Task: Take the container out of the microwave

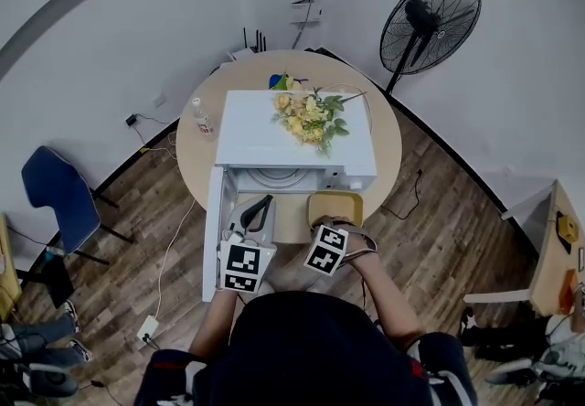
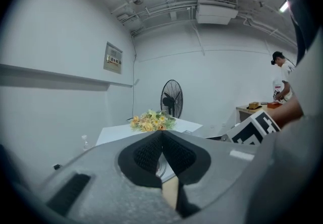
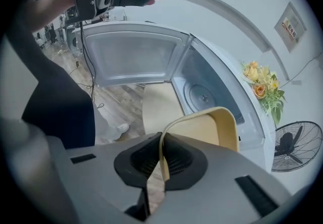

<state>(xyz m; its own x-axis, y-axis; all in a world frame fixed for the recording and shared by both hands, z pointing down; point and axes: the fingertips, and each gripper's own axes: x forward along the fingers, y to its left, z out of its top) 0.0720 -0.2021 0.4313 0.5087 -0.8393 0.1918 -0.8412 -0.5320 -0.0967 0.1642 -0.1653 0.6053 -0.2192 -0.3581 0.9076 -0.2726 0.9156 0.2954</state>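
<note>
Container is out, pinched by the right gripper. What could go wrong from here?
The right gripper clamps only the thin rim of the container, so it may tilt or slip out. The microwave door stands open beside the left gripper; a swing could knock it.

- The left gripper [image 2: 162,135] had a grey, grainy plastic body and black ribbed pads [image 2: 147,153].
- The right gripper [image 3: 161,141] was made of the same grey plastic and had the same black pads.
- Each gripper carried a white cube with black square markers [image 1: 242,267].
- The person wore a plain dark top [image 1: 302,340].
</note>
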